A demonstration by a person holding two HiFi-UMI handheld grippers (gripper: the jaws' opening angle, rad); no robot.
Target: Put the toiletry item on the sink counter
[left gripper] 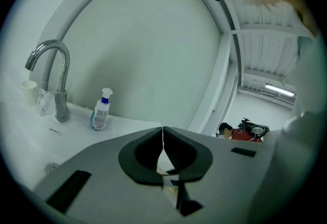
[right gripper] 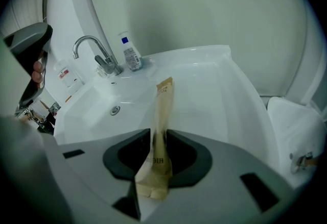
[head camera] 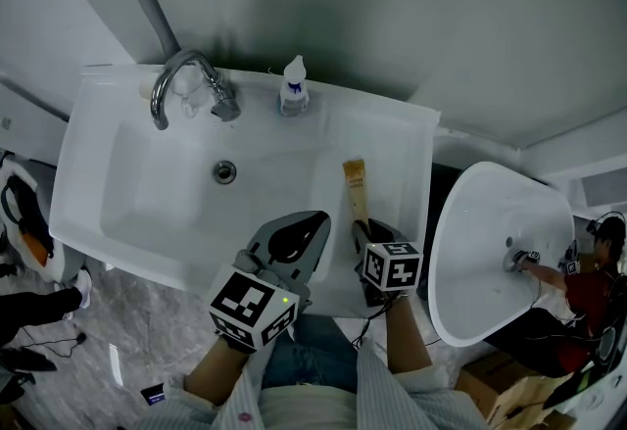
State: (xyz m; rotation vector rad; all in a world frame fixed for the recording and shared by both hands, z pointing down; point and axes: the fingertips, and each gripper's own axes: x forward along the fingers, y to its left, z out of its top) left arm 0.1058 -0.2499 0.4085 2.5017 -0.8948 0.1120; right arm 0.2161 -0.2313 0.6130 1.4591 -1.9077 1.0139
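A flat tan toiletry packet [head camera: 355, 188] lies lengthwise on the right ledge of the white sink counter [head camera: 416, 149]. Its near end sits between the jaws of my right gripper [head camera: 361, 228]. In the right gripper view the packet [right gripper: 163, 108] runs away from my right gripper [right gripper: 159, 135], whose jaws flank it with a slight gap, so they stand open around it. My left gripper [head camera: 302, 232] hovers over the basin's front edge just left of the right one. Its jaws [left gripper: 163, 133] are shut with nothing in them.
A chrome faucet [head camera: 186, 77] and a small spray bottle [head camera: 293, 85] stand along the counter's back edge, and a cup [left gripper: 29, 92] stands by the faucet. A second white basin [head camera: 500, 252] lies to the right, with a person [head camera: 588, 286] beyond it.
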